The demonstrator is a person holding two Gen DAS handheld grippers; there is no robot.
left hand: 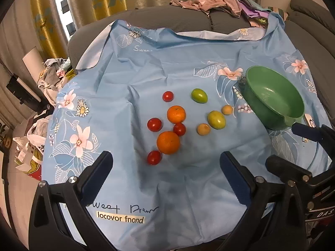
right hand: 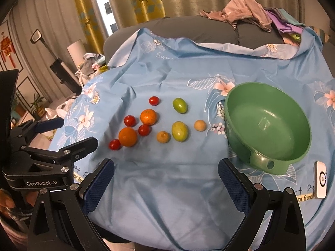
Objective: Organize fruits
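Presently on the blue floral cloth (right hand: 167, 188): four red tomatoes (right hand: 130, 120), two oranges (right hand: 128, 136), two green fruits (right hand: 179, 131) and two small tan fruits (right hand: 163, 136), loosely clustered at centre, none yet in the green bowl (right hand: 268, 123), which sits empty at about three o'clock of them. Left gripper (left hand: 166, 173) and right gripper (right hand: 166, 182) both hover at six o'clock, jaws spread wide, holding nothing. Risks, as I judge: round fruit rolling across the wrinkled cloth if nudged, soft tomatoes bruising under a hard squeeze, the light bowl tipping if its rim is knocked.
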